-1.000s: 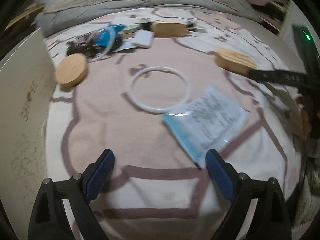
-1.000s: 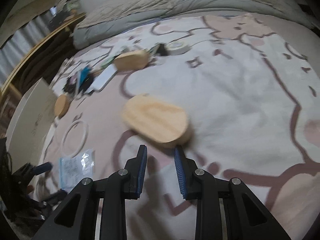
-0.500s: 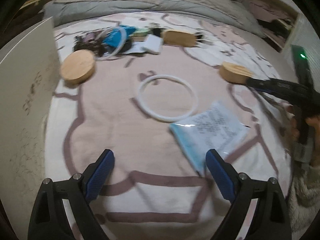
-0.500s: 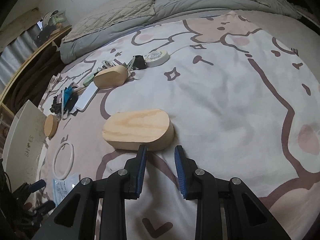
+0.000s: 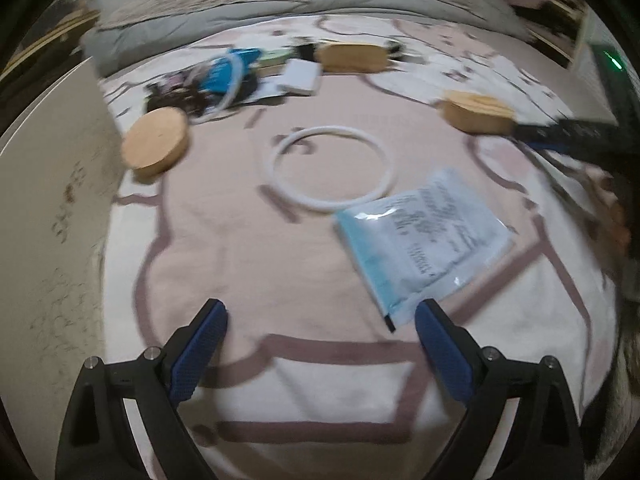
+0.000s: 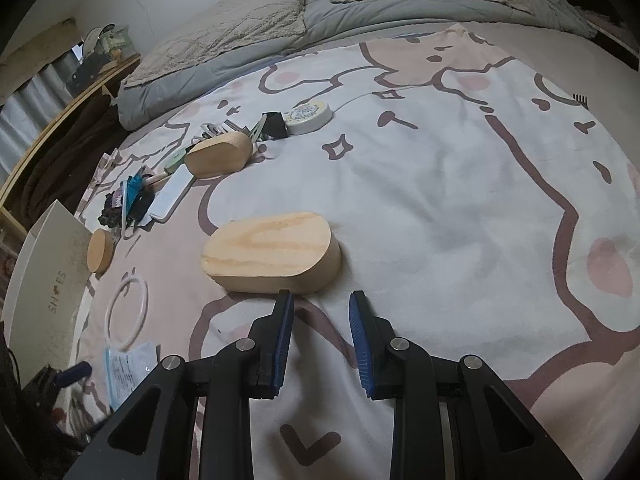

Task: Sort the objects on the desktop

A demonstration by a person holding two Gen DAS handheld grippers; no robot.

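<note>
My left gripper (image 5: pixel 320 316) hovers over the pink patterned blanket (image 5: pixel 248 264), its jaws opening with nothing between them. A clear plastic packet (image 5: pixel 420 240) lies just ahead of its right finger, and a white ring (image 5: pixel 330 170) lies beyond. My right gripper (image 6: pixel 320 304) has a narrow gap between its pads, which hold nothing. An oval wooden box (image 6: pixel 272 252) rests on the blanket just past its left fingertip. A second oval wooden box (image 6: pixel 220 156) and a round wooden lid (image 6: pixel 100 250) lie farther left.
A white shoe box (image 5: pixel 48 200) stands along the left edge. At the back is a pile of small items (image 6: pixel 128 200), with a white phone (image 6: pixel 172 192) and a round white case (image 6: pixel 308 114). Grey bedding (image 6: pixel 280 20) borders the far side.
The right wrist view has steadied from a blur, and the oval box now lies a little farther ahead of the fingers. The left wrist view swayed slightly; nothing was picked up.
</note>
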